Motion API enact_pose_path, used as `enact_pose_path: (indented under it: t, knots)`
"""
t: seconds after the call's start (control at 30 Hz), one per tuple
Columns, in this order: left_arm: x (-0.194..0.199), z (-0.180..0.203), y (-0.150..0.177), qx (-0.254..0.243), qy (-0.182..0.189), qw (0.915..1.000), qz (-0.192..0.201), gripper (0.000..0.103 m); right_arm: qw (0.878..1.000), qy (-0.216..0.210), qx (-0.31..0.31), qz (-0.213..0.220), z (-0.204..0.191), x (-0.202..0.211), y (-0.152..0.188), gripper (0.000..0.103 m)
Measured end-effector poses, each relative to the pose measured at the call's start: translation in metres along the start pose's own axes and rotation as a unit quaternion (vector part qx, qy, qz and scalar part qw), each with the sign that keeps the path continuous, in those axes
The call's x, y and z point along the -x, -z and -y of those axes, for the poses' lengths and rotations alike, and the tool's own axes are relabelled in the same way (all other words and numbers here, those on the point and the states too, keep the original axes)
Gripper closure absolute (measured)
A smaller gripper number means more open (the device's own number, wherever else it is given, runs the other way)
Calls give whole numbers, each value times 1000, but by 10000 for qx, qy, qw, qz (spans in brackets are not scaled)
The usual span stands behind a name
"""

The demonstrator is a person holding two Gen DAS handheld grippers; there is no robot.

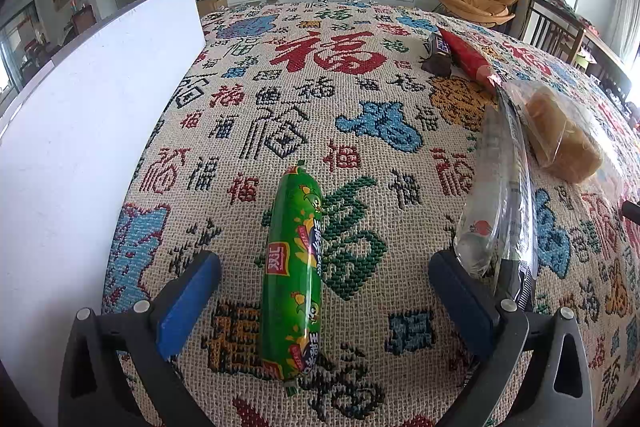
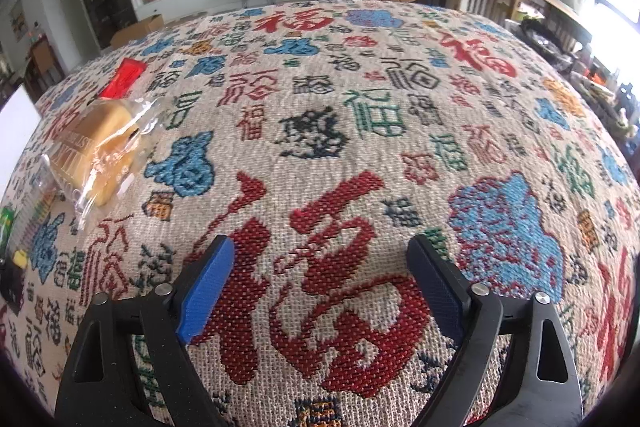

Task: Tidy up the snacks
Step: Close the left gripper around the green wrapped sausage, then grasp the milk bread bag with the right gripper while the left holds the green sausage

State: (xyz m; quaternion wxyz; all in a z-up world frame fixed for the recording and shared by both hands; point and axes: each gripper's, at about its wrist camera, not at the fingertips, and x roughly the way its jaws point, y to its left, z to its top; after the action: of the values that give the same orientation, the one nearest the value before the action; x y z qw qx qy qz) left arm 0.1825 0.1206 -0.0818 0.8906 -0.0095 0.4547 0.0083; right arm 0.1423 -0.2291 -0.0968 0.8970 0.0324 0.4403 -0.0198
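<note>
Left gripper [image 1: 324, 267]: jaws wide, empty, straddling the green sausage [image 1: 294, 271] lying on the patterned cloth [image 1: 280, 107].
Right gripper [image 2: 320, 263]: jaws wide, over bare cloth.
Left view only: white board [image 1: 92, 115], chocolate bar [image 1: 438, 55], clear wrapper [image 1: 496, 187].
Both views: bagged bread [image 2: 100, 151], red packet [image 2: 124, 79].
Writing: sausage label "双汇"; cloth woven with "福".

1 green sausage [image 1: 294, 271], 1 bread pack [image 1: 560, 139], 1 red packet [image 1: 470, 59], 1 choc bar [image 1: 438, 57], approx. 1 clear bag [image 1: 494, 195].
</note>
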Motion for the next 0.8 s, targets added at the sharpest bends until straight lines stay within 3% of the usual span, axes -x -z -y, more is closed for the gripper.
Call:
enact_pose_path:
  t: [0.1,0.17,0.27,0.33,0.47,0.53,0.57,0.63,0.7,0.8]
  knots:
    - [0,0,0,0,-1,10000,0,0,9951,-773,528,-317,-4,1,-24,14]
    - [0,0,0,-1,-2,10000,0,0,9866,-1376,869,-75,-17,18,-52,13]
    - [0,0,0,0,0,10000,0,0,9613,-2013,1863,240,-57,40,-89,12]
    - [0,0,0,0,1,10000,1,0,9356,-2316,2657,-202,-92,29,-105,12]
    - [0,0,0,2,4,10000,1,0,8927,-1840,4009,-925,-154,-14,-101,12]
    - [-1,0,0,1,1,10000,1,0,8783,-1690,4305,-1213,-171,-38,-92,12]
    - [-1,0,0,1,2,10000,1,0,8779,-1563,4324,-1341,-176,-51,-88,12]
    - [-1,0,0,1,4,10000,0,0,8881,-1295,4138,-1522,-182,-74,-84,14]
    - [0,0,0,1,6,10000,2,0,9191,-1537,3387,-1297,-175,-74,-91,17]
    - [-1,0,0,-1,6,10000,1,0,9570,-1453,2310,-988,-150,-62,-87,26]
